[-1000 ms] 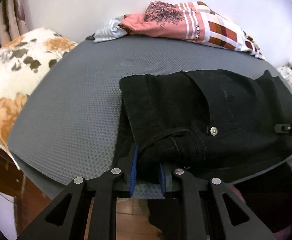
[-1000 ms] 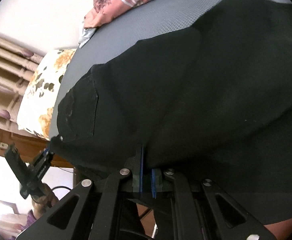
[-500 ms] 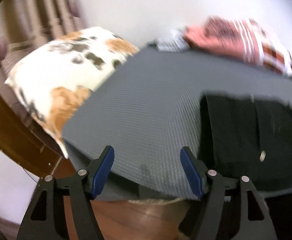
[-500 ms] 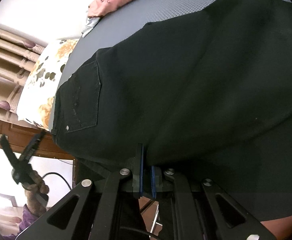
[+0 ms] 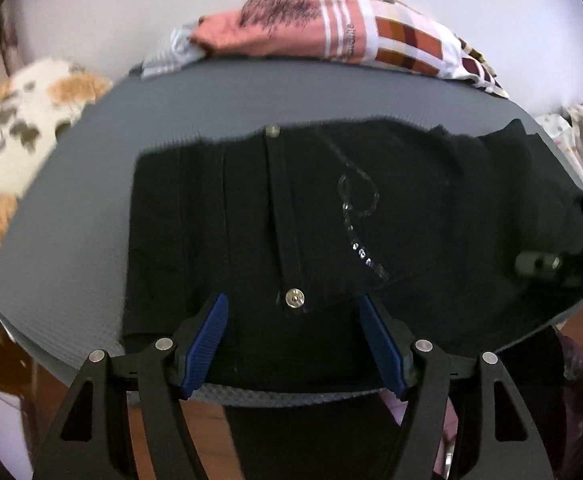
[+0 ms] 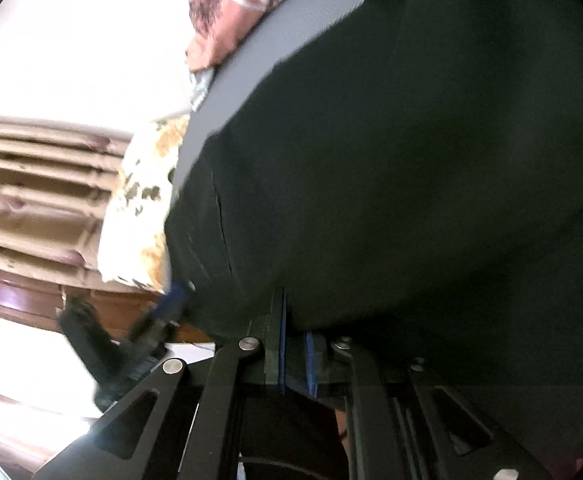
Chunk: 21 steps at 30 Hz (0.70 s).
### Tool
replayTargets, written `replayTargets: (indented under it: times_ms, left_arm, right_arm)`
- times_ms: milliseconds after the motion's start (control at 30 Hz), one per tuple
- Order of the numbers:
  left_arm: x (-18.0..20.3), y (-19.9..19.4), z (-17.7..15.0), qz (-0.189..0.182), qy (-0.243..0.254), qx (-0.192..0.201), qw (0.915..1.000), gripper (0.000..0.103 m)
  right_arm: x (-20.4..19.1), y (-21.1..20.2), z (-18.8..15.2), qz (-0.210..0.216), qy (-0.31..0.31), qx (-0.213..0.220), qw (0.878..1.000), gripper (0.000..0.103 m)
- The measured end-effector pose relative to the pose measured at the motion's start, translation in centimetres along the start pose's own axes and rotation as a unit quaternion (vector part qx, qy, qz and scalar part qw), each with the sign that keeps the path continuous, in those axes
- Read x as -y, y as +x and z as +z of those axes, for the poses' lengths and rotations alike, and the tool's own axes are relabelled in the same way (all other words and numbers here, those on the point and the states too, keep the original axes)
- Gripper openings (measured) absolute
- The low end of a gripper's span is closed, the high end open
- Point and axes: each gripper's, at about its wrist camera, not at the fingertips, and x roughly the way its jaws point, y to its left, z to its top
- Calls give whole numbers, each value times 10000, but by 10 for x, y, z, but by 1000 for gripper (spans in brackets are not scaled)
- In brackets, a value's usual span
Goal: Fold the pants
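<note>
On the grey mat [image 5: 91, 208], folded black pants [image 5: 331, 216] lay flat; my left gripper [image 5: 293, 344] hovered wide open, empty, my right gripper [image 6: 295, 344] was easing open (cloth apparently between), best freed gently.

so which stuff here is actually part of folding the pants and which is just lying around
Part of the job:
- black denim pants on the grey textured mat
- left gripper, open
- right gripper, jaws opening, pants edge between them

Lying about:
- pink patterned cloth
- floral cushion
</note>
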Motion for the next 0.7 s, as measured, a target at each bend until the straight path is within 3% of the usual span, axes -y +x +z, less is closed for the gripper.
replayTargets:
  times_ms: [167,267,467,600,700]
  left_arm:
    - [6,-1,0,80,81,97,9999,69]
    - [9,-3,-6,148,181,134,9996,69]
    - [9,-1,-6,155,191,123,9996,69]
    - [9,0,-6,196,250,133,9994,69]
    - [11,2,-7,244,315,140,9991,69]
  right_arm:
    - [23,-35,33,207,340,697,9968,15]
    - [52,-69,57,215,726,1283,9888,16]
    - [106,-140,95,-183,1162,2303,9660,18]
    - [135,-173,122,-399,1299,2508,9585,18]
    - [140,-187,136,-614,1134,2557,9581,8]
